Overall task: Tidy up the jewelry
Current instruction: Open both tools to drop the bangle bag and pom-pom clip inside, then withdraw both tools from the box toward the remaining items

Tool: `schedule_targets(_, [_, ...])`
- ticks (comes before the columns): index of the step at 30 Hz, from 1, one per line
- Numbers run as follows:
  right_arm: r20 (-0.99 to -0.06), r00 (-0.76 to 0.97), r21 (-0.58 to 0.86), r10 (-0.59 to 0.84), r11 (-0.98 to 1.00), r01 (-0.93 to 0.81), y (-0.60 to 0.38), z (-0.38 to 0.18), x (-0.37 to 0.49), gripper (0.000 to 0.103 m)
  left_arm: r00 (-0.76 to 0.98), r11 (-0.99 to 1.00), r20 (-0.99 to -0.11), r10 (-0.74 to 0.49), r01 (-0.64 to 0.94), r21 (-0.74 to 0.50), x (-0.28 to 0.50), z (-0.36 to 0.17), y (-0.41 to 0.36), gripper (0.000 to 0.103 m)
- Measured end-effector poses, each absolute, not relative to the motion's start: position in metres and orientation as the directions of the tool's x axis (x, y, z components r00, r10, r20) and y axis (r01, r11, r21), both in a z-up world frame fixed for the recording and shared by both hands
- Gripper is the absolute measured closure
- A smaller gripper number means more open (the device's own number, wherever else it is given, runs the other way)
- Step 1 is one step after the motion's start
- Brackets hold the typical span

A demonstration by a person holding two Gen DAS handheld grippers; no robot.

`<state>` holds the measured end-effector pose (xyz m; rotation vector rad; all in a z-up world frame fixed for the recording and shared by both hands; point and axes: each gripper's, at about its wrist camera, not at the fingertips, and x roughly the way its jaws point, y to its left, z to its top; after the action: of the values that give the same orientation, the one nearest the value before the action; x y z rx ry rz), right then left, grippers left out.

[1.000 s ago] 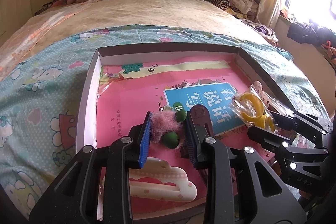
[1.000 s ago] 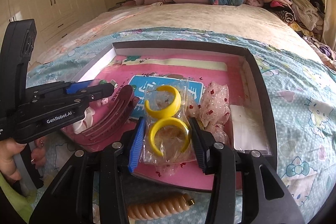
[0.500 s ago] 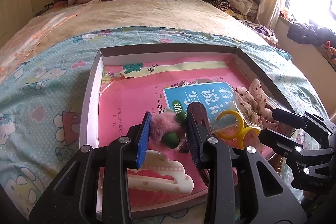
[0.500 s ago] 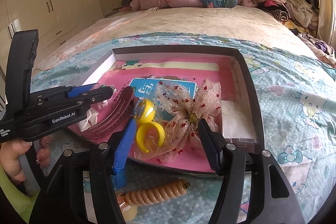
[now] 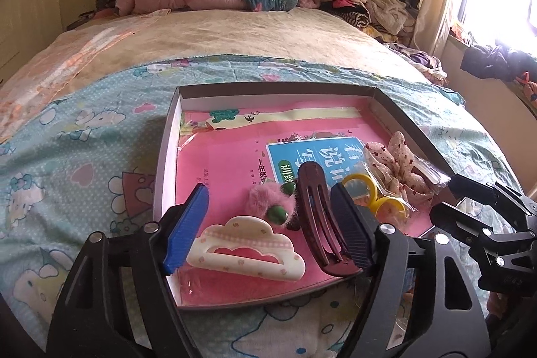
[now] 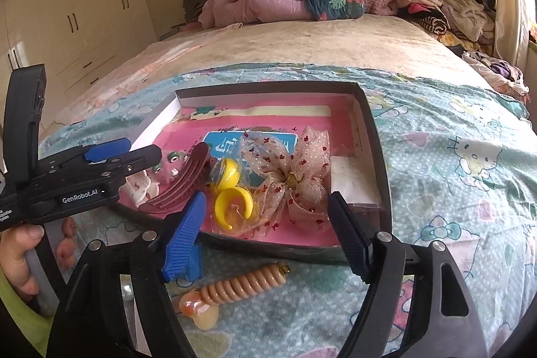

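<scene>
Hair accessories fill the near half of a shallow cardboard box (image 5: 169,136) on the bed: a cream cloud-shaped claw clip (image 5: 246,249) in the near left corner, a fuzzy pink clip with green beads (image 5: 268,202) just behind it, a maroon comb clip (image 5: 315,223) beside them, then yellow cuffs in a clear bag (image 6: 231,190) and a dotted organza bow (image 6: 288,173) toward the right wall. Outside, by the near edge, a ribbed tan spiral clip (image 6: 245,286) lies on the sheet. All look light; the plastic clips are stiff and probably slick, best pinched across their bodies, while the bagged cuffs and bow are soft, crinkly and likely to slide.

Left gripper (image 5: 268,225) hangs level over the near left corner — fingers spread wide, nothing between them. Right gripper (image 6: 265,234) hovers at the near edge above the spiral clip, equally wide and empty — pointing toward the cuffs and bow.
</scene>
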<state>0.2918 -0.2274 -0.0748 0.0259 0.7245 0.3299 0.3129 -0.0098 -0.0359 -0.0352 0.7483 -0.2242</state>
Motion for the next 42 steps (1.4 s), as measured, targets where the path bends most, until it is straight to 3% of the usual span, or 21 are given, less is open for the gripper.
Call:
schedule_targets(8, [-0.633,0.715,0.137,0.296,0.952,-0.272,-0.235,-0.069,0.275,0.027,0.737,0.977,-0.643,-0.21,0.185,-0.107,0.291,-0.023,-0.011,0.02])
schedule_targets(37, [-0.63,0.714,0.121,0.304,0.947,-0.297,-0.236,-0.068,0.213,0.026,0.762,0.978,-0.615,-0.201,0.192,-0.082,0.217,-0.02,-0.009,0.019])
schedule_targets(42, [-0.635,0.709,0.12,0.307,0.946,-0.303,-0.233,-0.07,0.206,0.026,0.761,0.977,-0.616,-0.203,0.195,-0.082,0.207,-0.023,-0.006,0.014])
